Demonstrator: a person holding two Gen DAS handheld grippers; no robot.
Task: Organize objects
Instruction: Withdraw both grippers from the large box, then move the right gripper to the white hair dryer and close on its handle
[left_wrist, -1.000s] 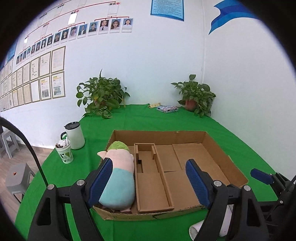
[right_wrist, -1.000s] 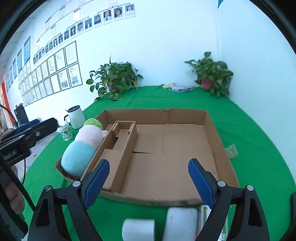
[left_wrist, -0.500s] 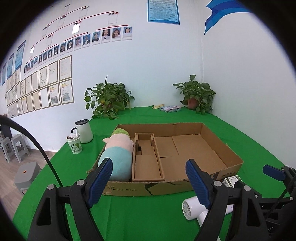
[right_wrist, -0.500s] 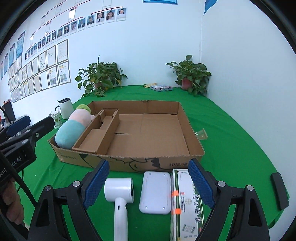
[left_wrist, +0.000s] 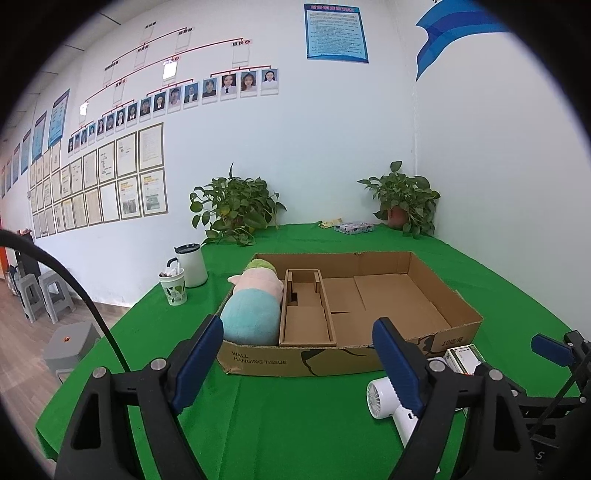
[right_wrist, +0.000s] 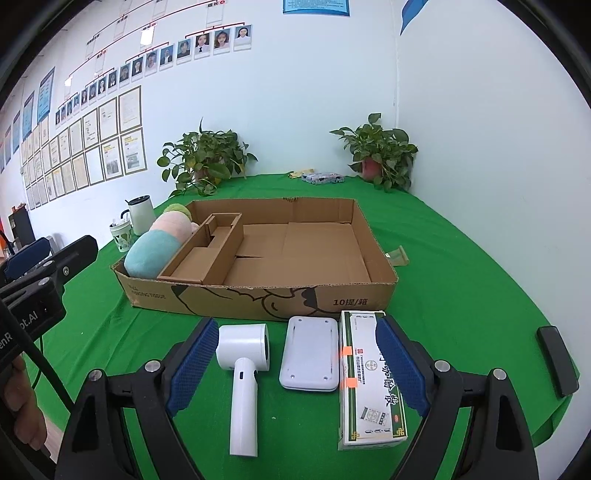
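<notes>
We note both grippers have pulled back from over the box (right_wrist: 258, 258) to the table's near edge: left gripper (left_wrist: 295, 360) and right gripper (right_wrist: 295, 360) gape wide, holding nothing. The plush (right_wrist: 159, 247) lies in the box's left compartment; fan (right_wrist: 243, 369), white device (right_wrist: 310, 354) and carton (right_wrist: 365, 380) wait outside, just before its front wall, so we judge a next pick is coming.

Plush toy (left_wrist: 255, 306) lies in the cardboard box (left_wrist: 332, 360), at its left end; a white handheld fan (left_wrist: 388, 400), seemingly, lies just before the box.
</notes>
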